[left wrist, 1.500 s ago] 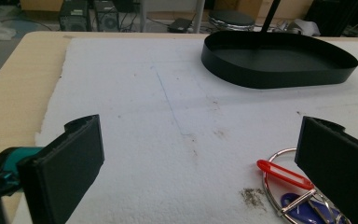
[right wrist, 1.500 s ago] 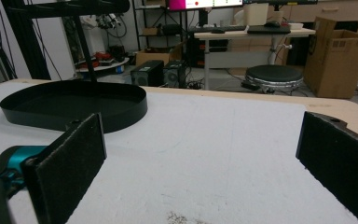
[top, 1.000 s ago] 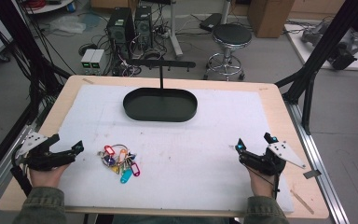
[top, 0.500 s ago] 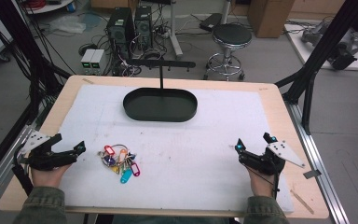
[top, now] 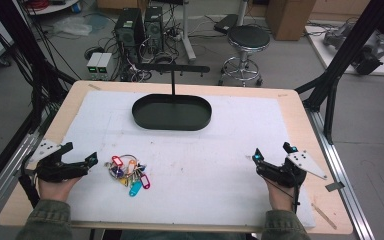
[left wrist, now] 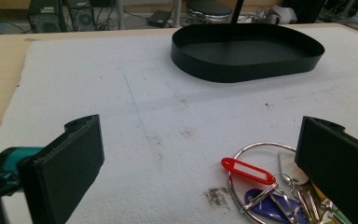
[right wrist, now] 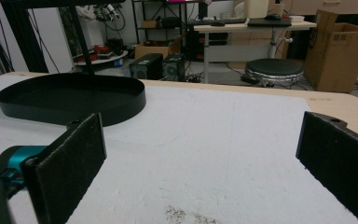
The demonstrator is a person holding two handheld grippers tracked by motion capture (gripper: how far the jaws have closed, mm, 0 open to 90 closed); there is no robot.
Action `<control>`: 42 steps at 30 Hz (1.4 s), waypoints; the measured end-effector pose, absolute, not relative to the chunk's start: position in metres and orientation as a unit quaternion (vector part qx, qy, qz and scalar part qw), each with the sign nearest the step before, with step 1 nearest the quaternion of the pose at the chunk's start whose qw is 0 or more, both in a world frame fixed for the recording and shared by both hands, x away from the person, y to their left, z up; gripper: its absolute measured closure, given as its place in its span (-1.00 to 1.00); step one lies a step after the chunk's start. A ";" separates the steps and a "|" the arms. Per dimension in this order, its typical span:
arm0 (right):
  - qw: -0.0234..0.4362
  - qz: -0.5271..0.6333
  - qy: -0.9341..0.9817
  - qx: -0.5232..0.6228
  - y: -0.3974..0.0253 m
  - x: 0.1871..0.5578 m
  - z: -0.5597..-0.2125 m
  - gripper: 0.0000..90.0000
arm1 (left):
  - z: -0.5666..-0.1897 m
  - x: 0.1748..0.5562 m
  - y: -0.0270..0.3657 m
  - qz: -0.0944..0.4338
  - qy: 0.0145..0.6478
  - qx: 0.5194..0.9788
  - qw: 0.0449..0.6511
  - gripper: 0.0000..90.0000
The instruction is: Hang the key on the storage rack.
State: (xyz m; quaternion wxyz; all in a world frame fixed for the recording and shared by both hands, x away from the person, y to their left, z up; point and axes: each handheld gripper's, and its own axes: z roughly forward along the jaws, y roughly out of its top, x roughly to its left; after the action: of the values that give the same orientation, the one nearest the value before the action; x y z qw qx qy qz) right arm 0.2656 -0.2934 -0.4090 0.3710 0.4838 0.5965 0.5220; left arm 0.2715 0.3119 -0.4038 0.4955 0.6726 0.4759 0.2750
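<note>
One bunch of keys (top: 128, 173) lies on the white mat (top: 220, 160), toward the near-left corner of the table (top: 300, 100), well short of the near edge. It is a large metal ring (left wrist: 261, 154) carrying several keys and coloured tags: red (left wrist: 247, 170), blue, pink and purple can be made out. The bunch lies loose and fanned, the tags pointing toward the near edge.

Left gripper (top: 77, 160): just beside the bunch on its left, low over the mat, jaws spread wide, nothing between them. In the left gripper view the ring sits ahead of and partly behind the right-hand jaw, not centred in the gap.

Right gripper (top: 272, 155): near the near-right corner, well apart from the keys, jaws likewise spread and holding nothing.

Black oval tray (top: 172, 113) with an upright post and crossbar (top: 172, 68) stands at the middle of the far edge, empty as far as can be seen.

Judged step: left gripper approaching for a pick of the bunch.

Risks:
- Jaw line is off-centre; closing now may catch only a tag or a single key, so the rest swings or slips out.
- Flat ring on the mat; jaws may skate over it or push the bunch sideways.
- A loose bunch hanging below the jaws could snag the tray rim.
</note>
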 end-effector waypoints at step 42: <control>0.371 0.509 0.610 0.481 -0.291 0.269 -0.411 -0.99 | -0.409 0.280 0.265 0.200 0.406 0.767 0.455 -0.96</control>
State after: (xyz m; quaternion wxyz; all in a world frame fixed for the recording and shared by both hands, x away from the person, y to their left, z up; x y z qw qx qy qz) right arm 0.2685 -0.2909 -0.4110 0.3712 0.4806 0.6100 0.5090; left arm 0.2798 0.2647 -0.4094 0.4545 0.7671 0.4061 0.2000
